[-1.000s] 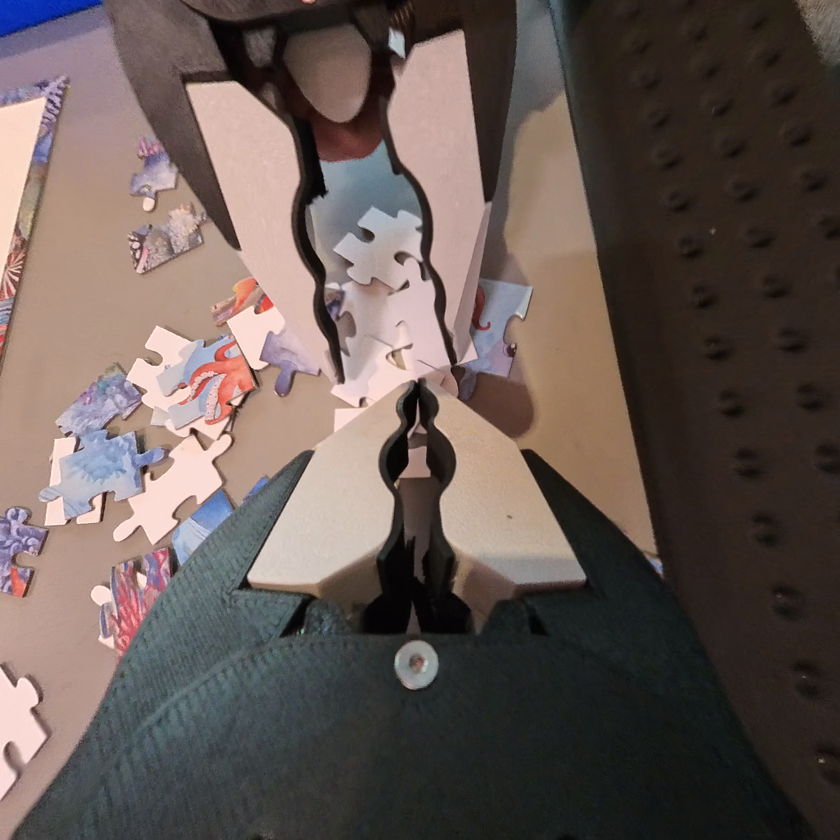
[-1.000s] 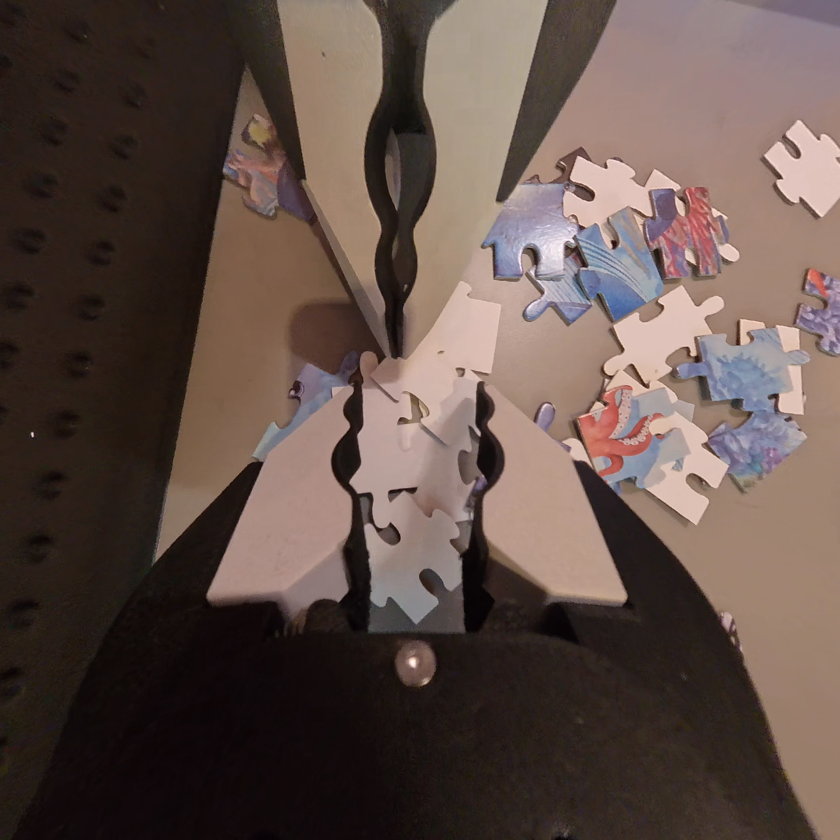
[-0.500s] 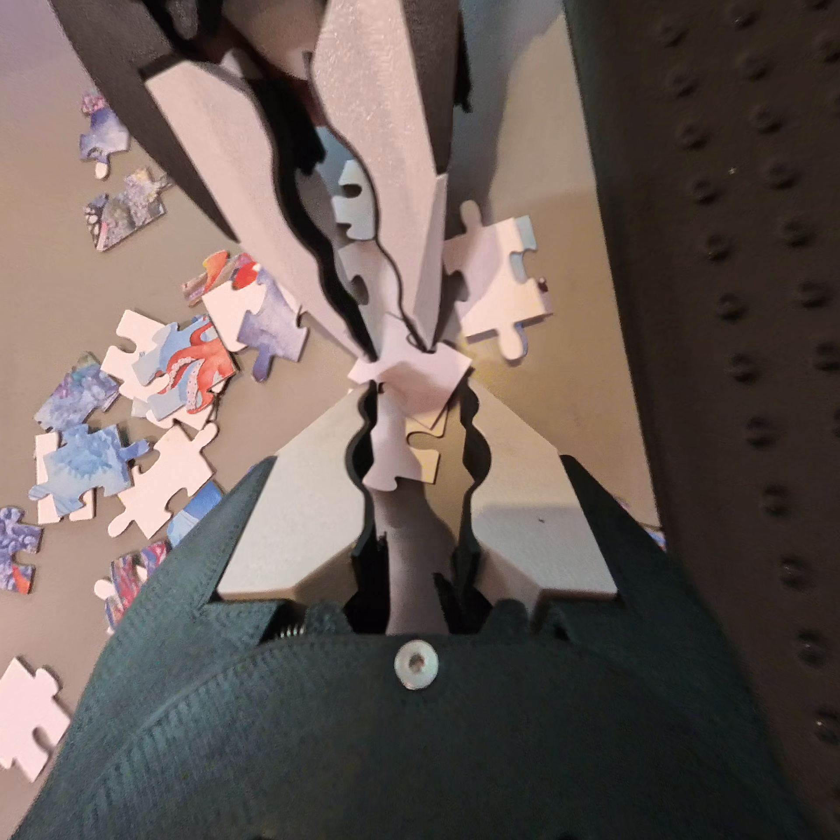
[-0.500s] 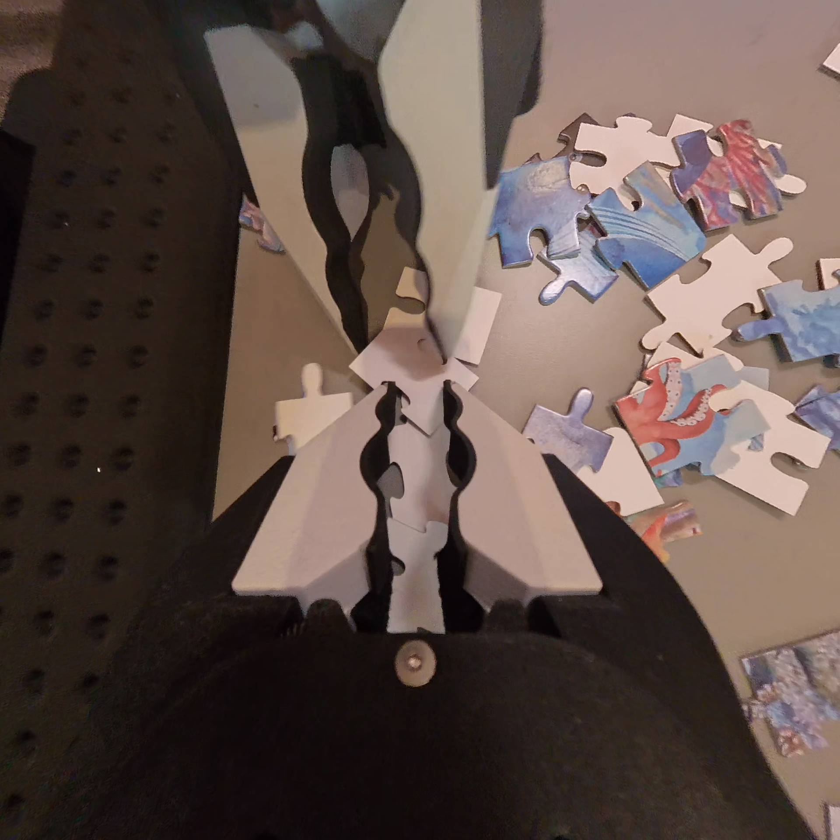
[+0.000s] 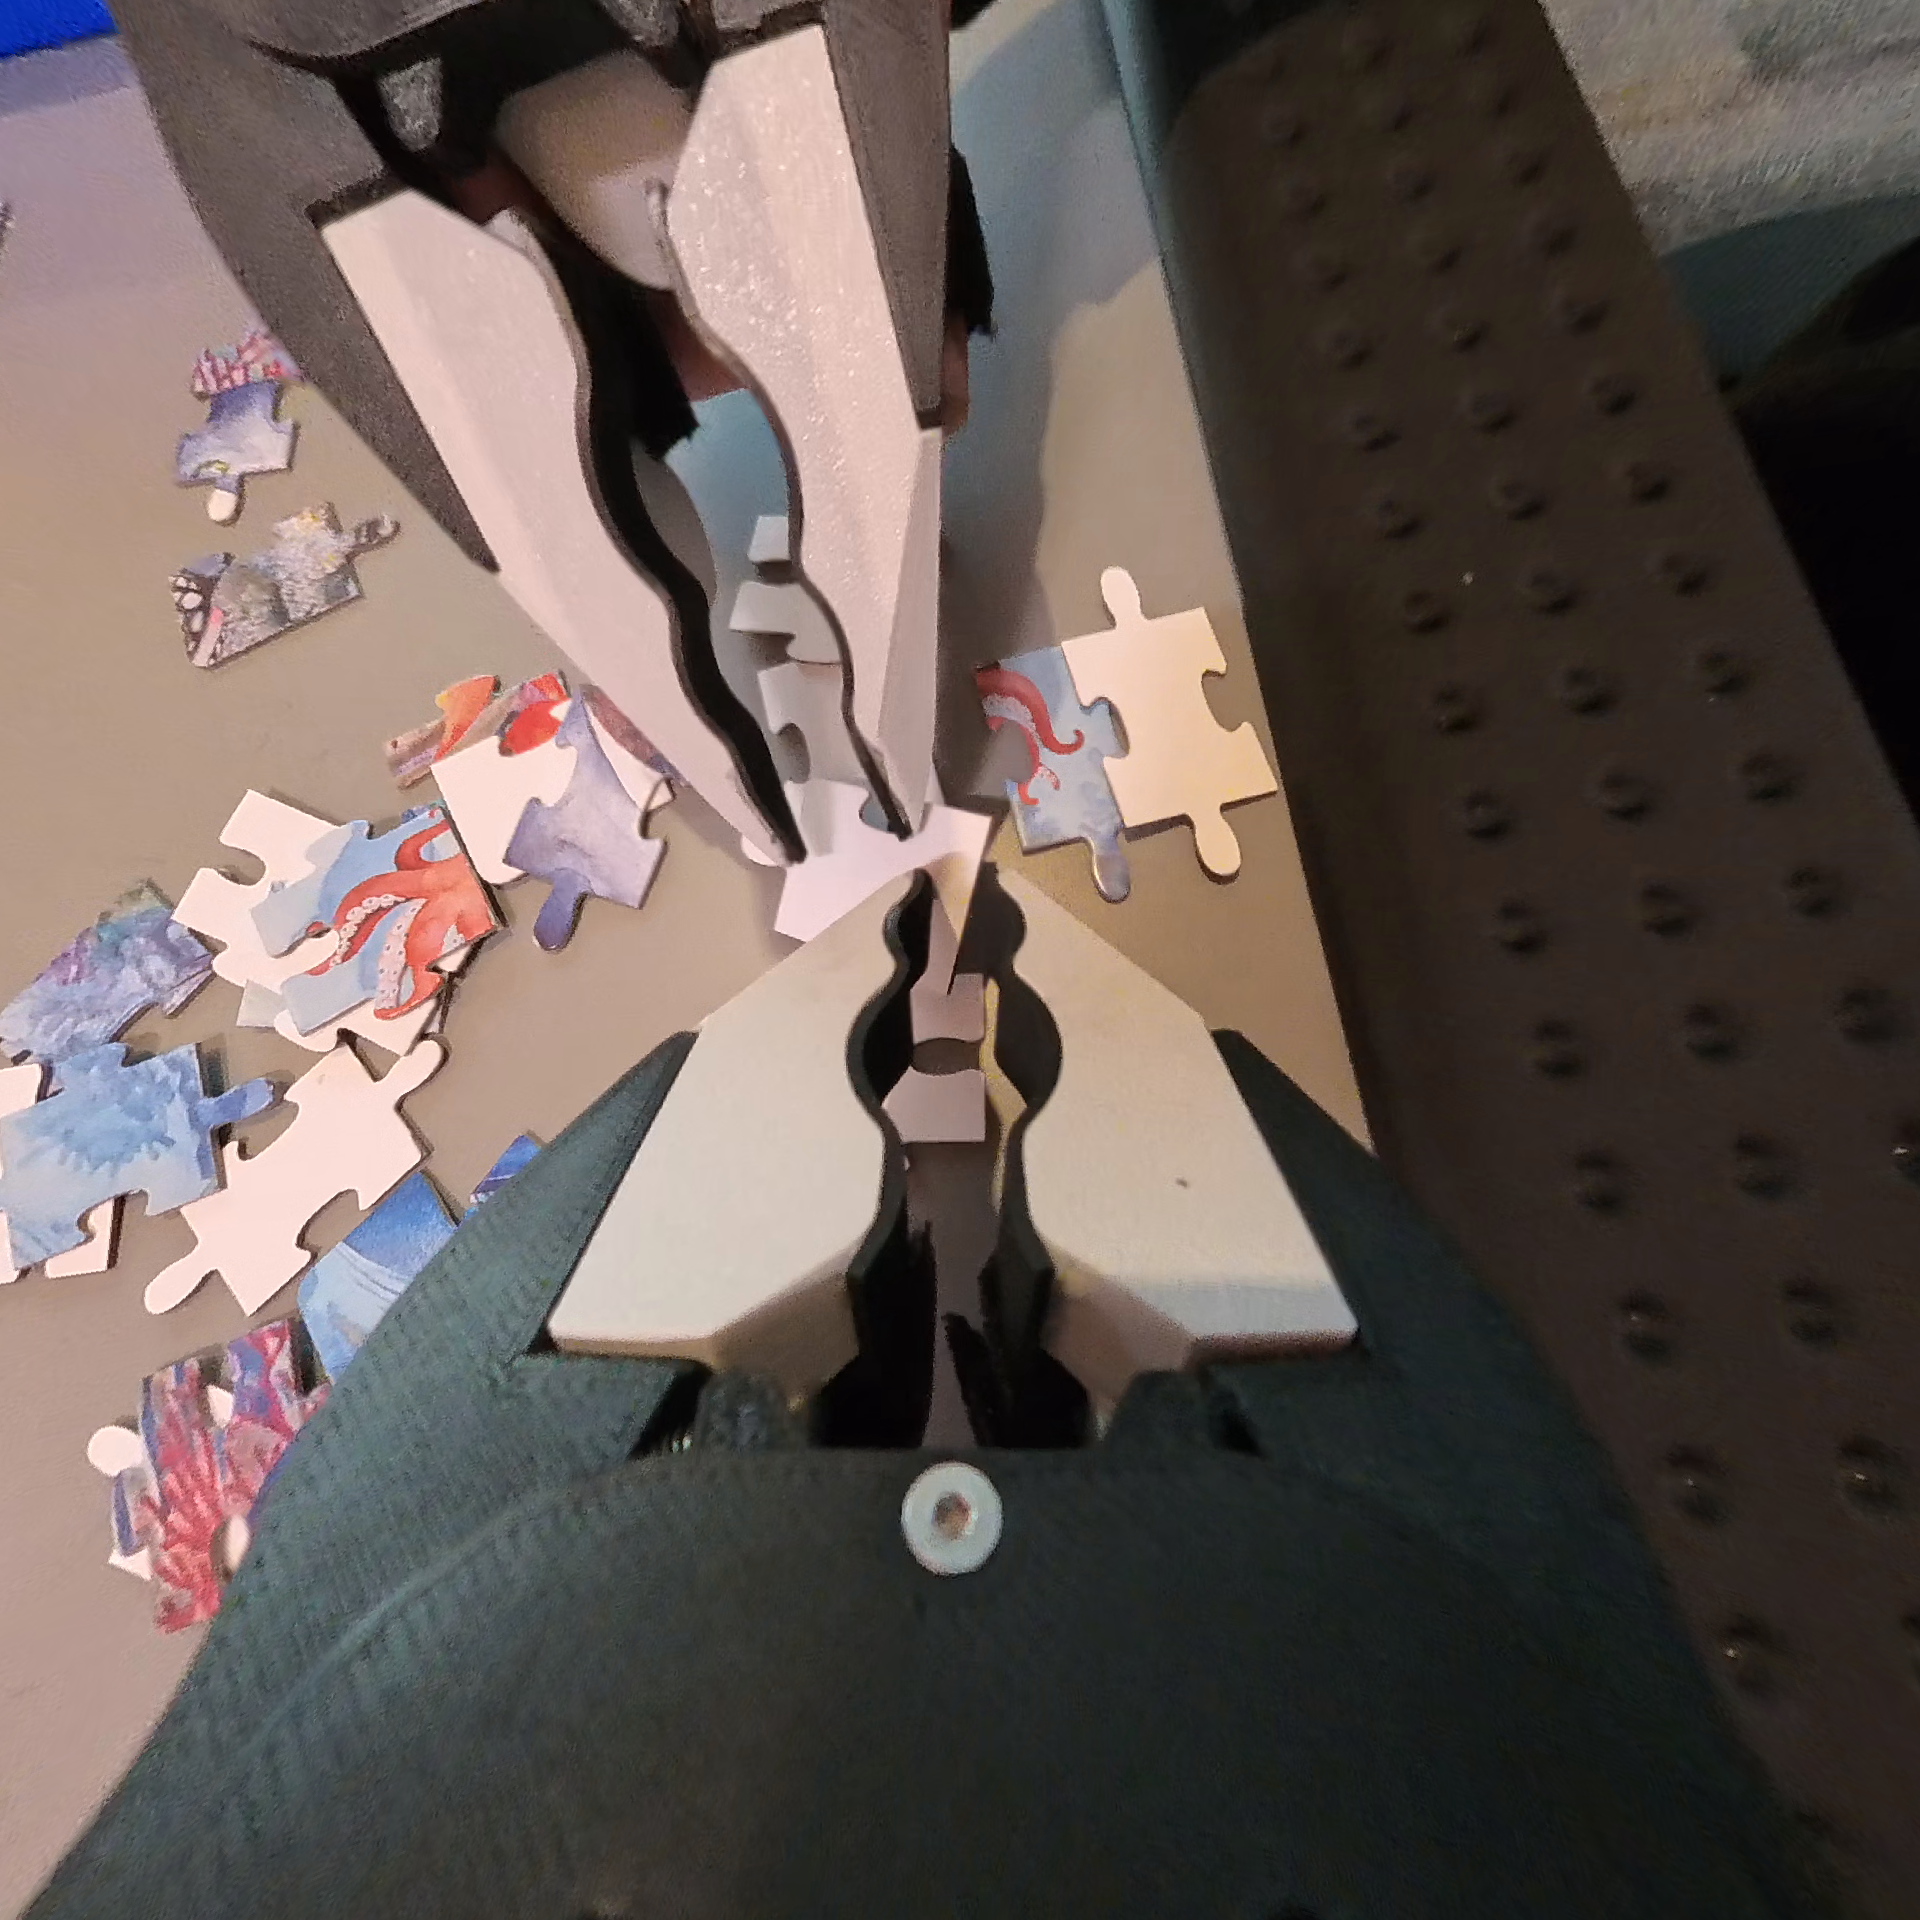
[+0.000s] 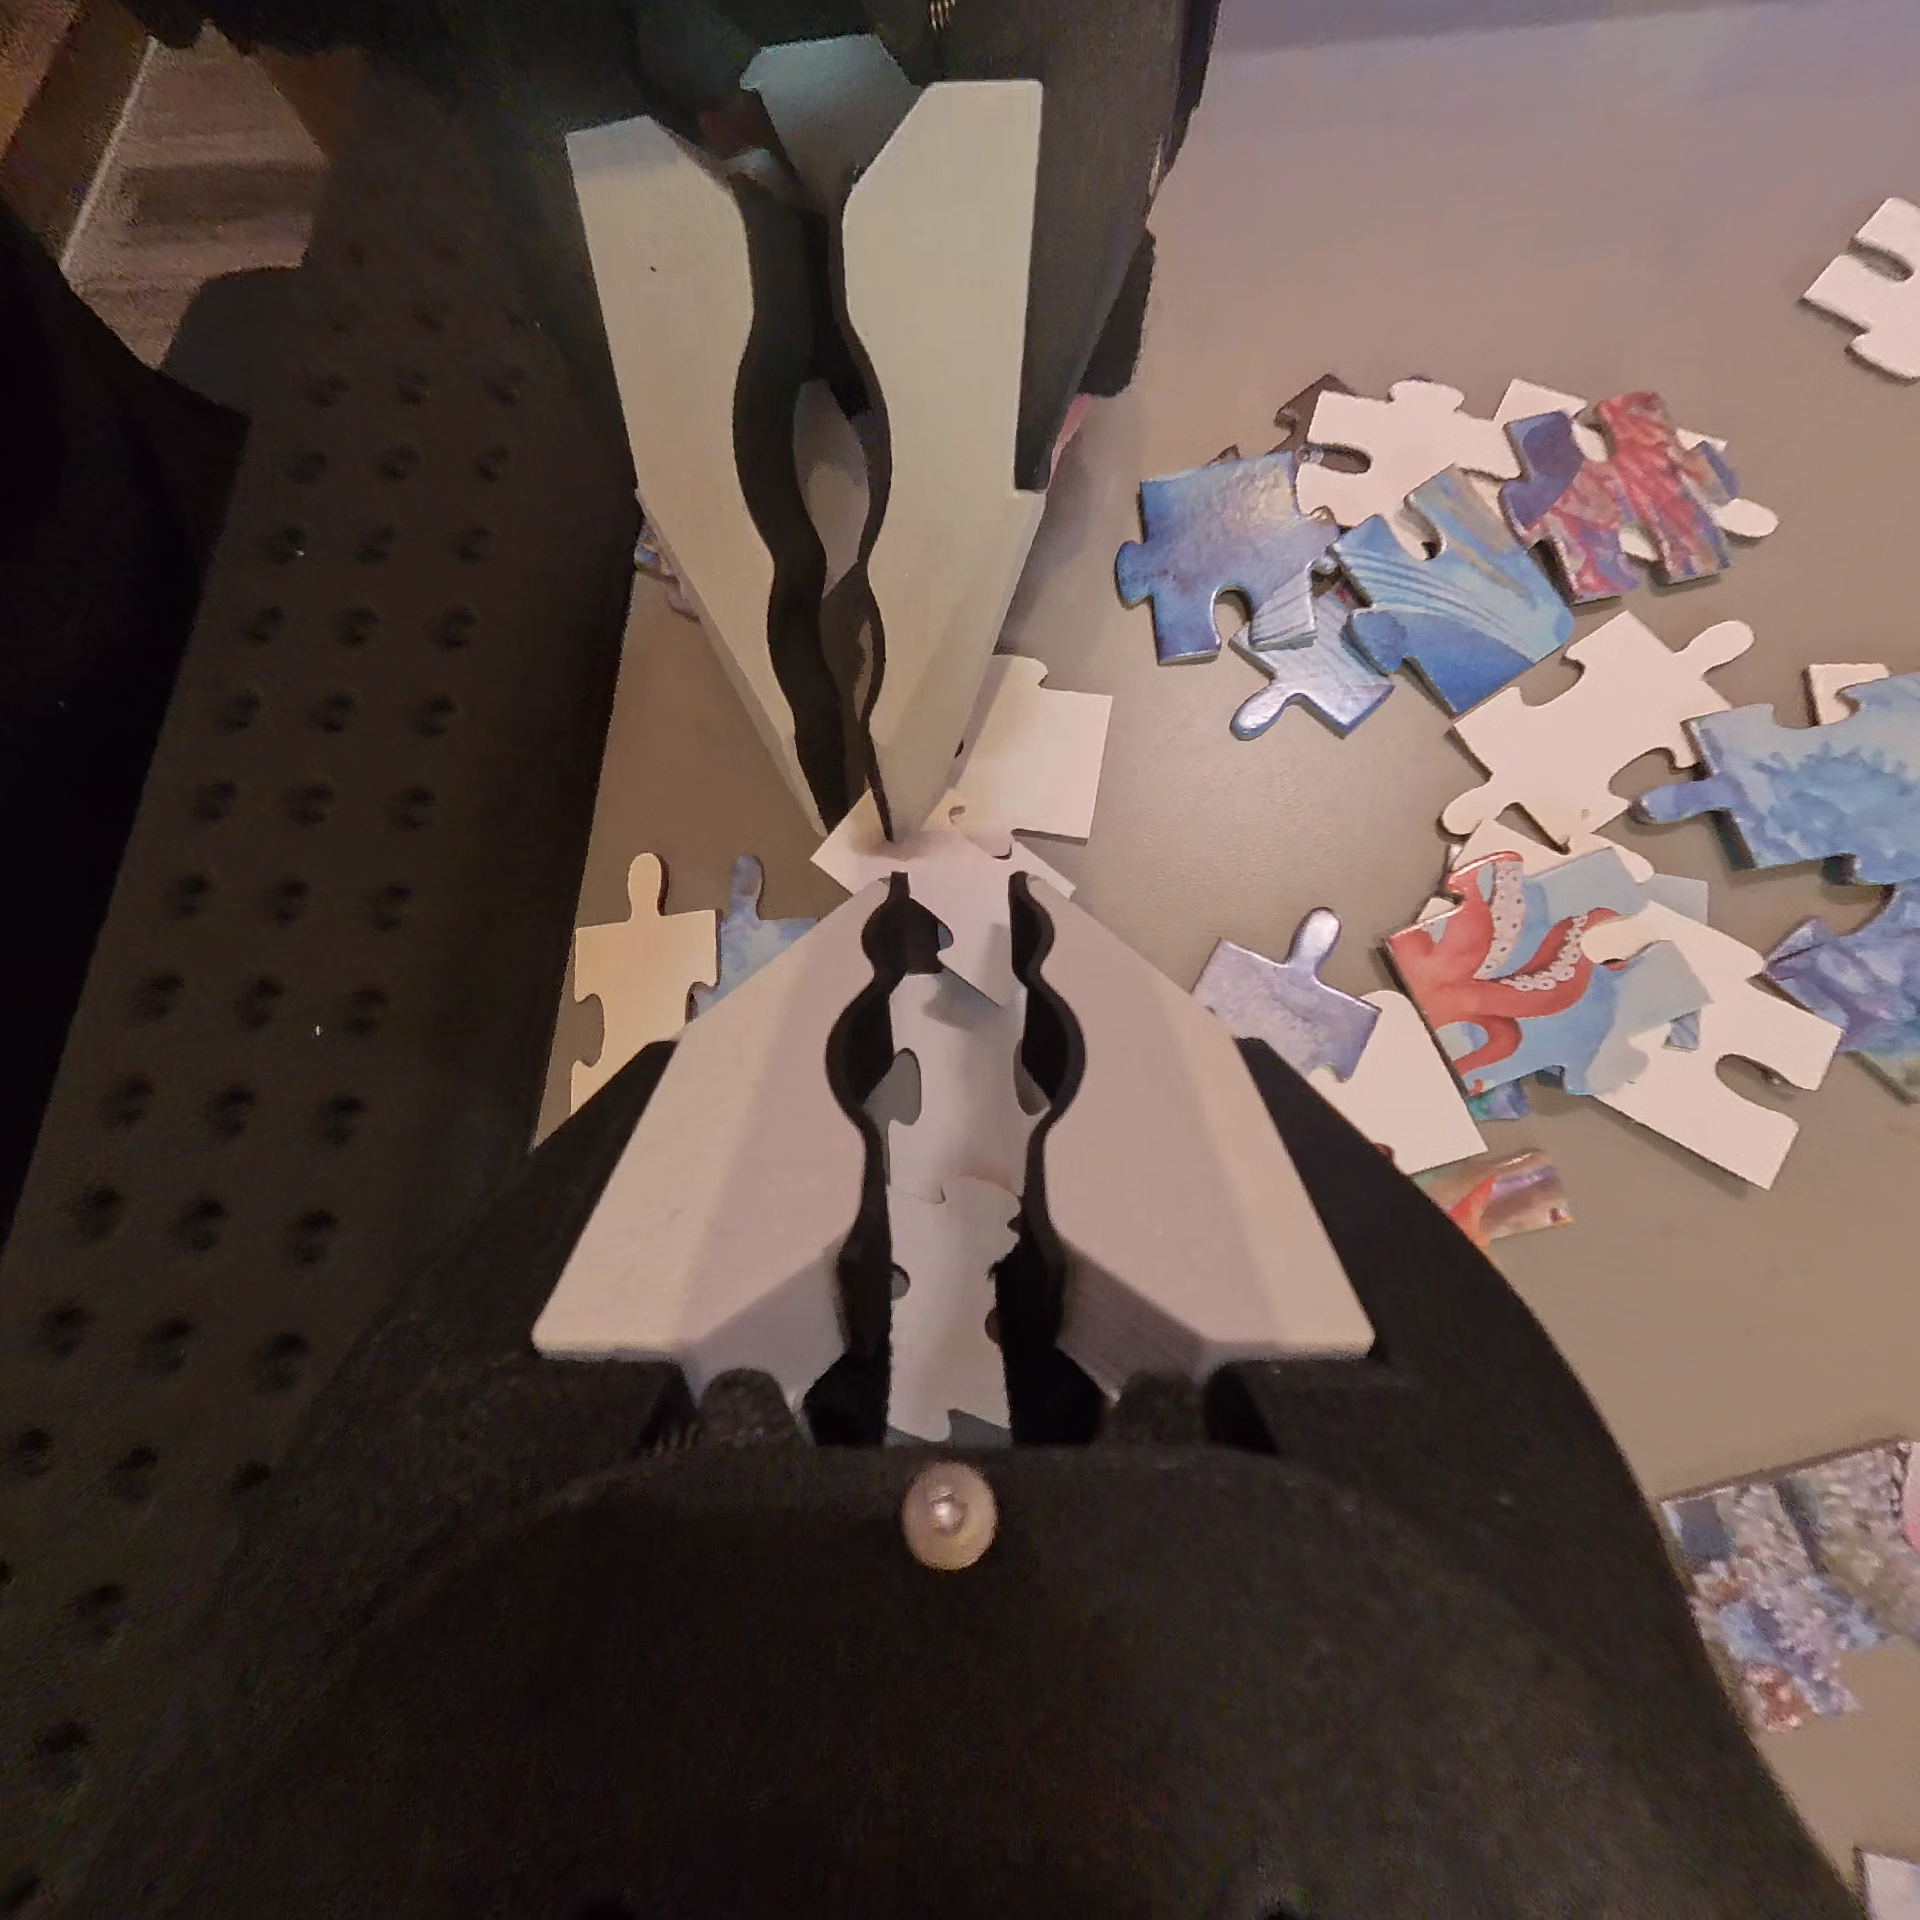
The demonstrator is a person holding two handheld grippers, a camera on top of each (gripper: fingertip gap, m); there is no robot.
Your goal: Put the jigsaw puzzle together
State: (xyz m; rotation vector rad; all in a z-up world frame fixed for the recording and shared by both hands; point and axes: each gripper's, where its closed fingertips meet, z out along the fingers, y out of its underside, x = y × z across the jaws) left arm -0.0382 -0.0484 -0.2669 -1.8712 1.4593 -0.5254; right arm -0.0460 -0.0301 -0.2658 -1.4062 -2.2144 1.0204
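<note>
The puzzle was far from done. Most pieces lay loose and unjoined on the grey-brown table (image 6: 1351, 208), many white side up, such as the octopus piece (image 6: 1507, 966) and the blue piece (image 6: 1226, 551) out toward the table's middle. Only a corner of an assembled section (image 6: 1787, 1579) showed at the bottom right of the right wrist view (how much of it was built could not be told).

The left gripper (image 5: 940, 894) and the right gripper (image 6: 956, 883) met tip to tip near the table's edge beside a black perforated panel (image 5: 1610, 831). Between them they held a white-backed piece (image 5: 883, 862) tilted off the table. The left jaws stood narrow, pinching its corner; the right jaws were a little apart, and whether they truly clamped the piece I could not tell. Judging by the blank face upward, they seemed to be turning it over or passing it across.

Just beside them lay another octopus piece (image 5: 1049, 748) partly under a blank one (image 5: 1164, 717). The light was dim and warm; nothing of the room showed beyond table and panel.
</note>
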